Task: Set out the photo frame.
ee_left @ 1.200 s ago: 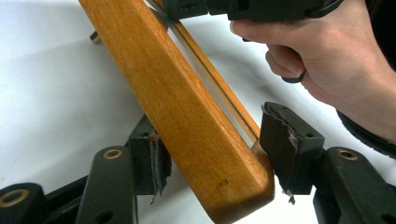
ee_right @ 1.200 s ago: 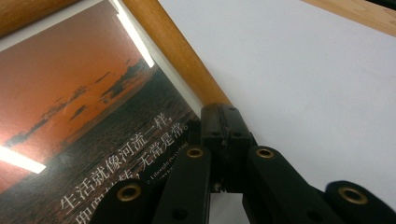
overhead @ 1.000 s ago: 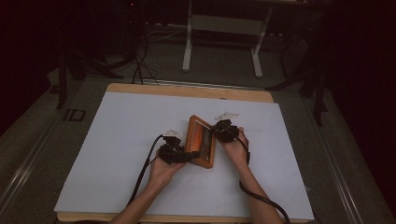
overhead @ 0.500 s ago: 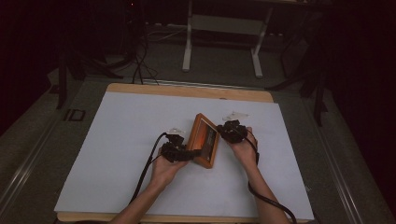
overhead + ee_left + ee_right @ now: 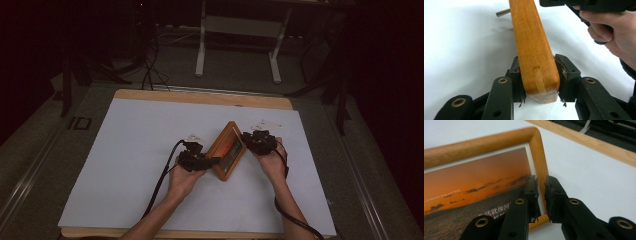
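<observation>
Left claw (image 5: 540, 82) clamps frame (image 5: 534, 50) edge; right claw (image 5: 541, 195) seemingly loosened.

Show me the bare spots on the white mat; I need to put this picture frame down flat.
Free: the white mat left of the left gripper, and the far strip toward the wooden table edge. Crowded: mid-mat, where the picture frame sits between left and right gripper.

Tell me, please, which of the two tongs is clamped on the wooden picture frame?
The left tongs: their pads press both faces of the picture frame at one edge. The right tongs straddle the opposite edge with a gap showing.
</observation>
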Demonstrator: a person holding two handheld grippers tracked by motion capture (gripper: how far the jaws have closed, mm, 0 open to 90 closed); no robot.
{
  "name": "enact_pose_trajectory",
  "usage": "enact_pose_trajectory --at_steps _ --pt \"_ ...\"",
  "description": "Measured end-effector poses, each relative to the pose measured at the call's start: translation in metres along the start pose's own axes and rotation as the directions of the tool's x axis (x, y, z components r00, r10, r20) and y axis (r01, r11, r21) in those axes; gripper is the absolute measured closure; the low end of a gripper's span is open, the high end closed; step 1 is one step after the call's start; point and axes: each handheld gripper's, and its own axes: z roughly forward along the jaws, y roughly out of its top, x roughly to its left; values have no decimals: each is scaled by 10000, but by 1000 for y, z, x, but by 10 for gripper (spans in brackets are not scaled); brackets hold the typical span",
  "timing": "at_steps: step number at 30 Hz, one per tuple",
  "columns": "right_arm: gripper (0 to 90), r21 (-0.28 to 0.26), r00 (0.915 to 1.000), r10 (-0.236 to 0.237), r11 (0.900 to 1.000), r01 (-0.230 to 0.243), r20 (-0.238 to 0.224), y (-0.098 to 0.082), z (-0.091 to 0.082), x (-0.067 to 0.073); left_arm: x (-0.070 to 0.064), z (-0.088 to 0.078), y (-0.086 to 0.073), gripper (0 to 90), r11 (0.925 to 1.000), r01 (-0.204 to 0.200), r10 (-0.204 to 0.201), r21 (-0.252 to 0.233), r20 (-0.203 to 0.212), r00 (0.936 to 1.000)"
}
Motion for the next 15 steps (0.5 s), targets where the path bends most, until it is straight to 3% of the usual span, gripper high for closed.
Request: enact_pose_trajectory --at_steps 6,10,15 --pt "789 -335 9998 90 9994 -85 154 -2 -16 -6 -7 2 3 666 9998 -167 167 -98 6 9999" --pt "789 -545 9996 127 9984 -113 241 -3 -26 -9 -15 4 5 683 9982 -583 583 -107 -78 9983" --pt "788 -900 9993 149 9959 -116 357 -3 -41 -11 -16 4 6 688 9967 -806 806 -115 -39 9967"
